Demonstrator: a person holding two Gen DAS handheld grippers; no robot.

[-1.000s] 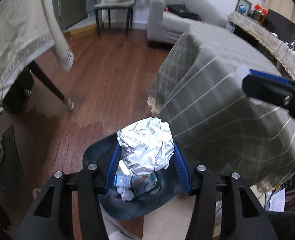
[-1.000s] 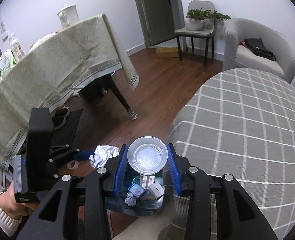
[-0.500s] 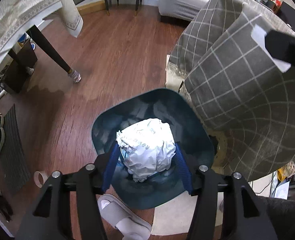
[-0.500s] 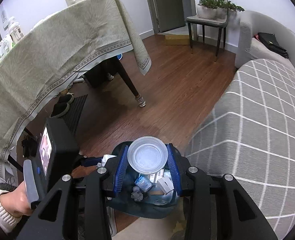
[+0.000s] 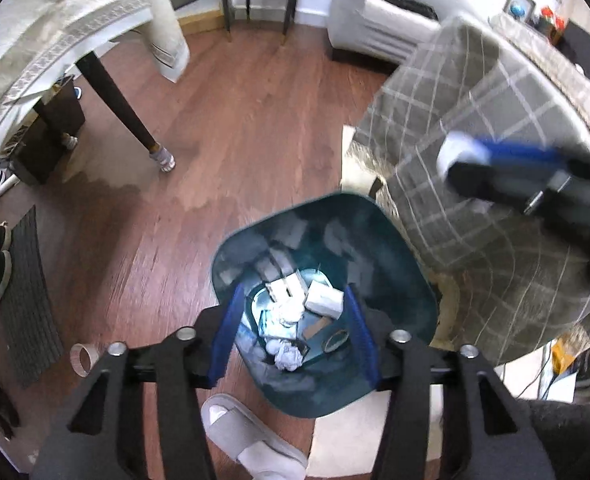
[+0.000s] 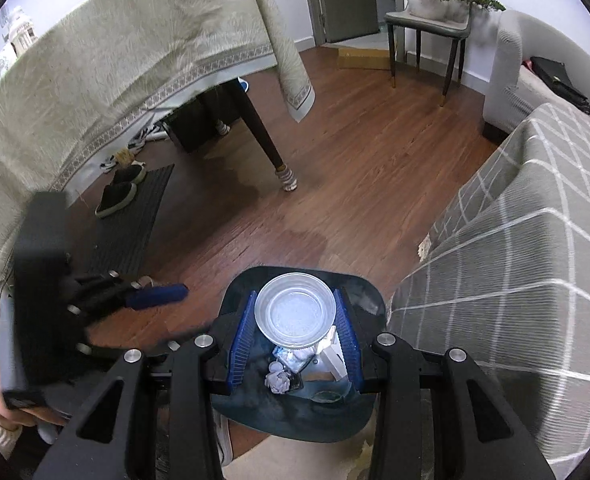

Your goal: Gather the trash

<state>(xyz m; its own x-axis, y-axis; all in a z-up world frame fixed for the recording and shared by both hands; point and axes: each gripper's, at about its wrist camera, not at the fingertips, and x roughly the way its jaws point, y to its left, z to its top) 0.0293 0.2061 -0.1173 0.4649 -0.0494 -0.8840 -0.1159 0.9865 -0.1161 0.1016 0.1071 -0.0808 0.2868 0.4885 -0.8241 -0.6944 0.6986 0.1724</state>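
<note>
Left wrist view looks straight down into the teal trash bin (image 5: pixel 399 272) on the wooden floor (image 5: pixel 255 128). The left gripper (image 5: pixel 291 334) hangs over its mouth, jaws just closing with nothing between them; crumpled paper (image 5: pixel 289 356) and small boxes (image 5: pixel 323 300) lie at the bin's bottom. Beside the bin stands a table draped in grey checked cloth (image 5: pixel 475 184), and a white slipper (image 5: pixel 251 436) lies just at its near side. Above the same bin, the right gripper (image 6: pixel 295 328) is clenched on a clear plastic lid (image 6: pixel 295 311).
</note>
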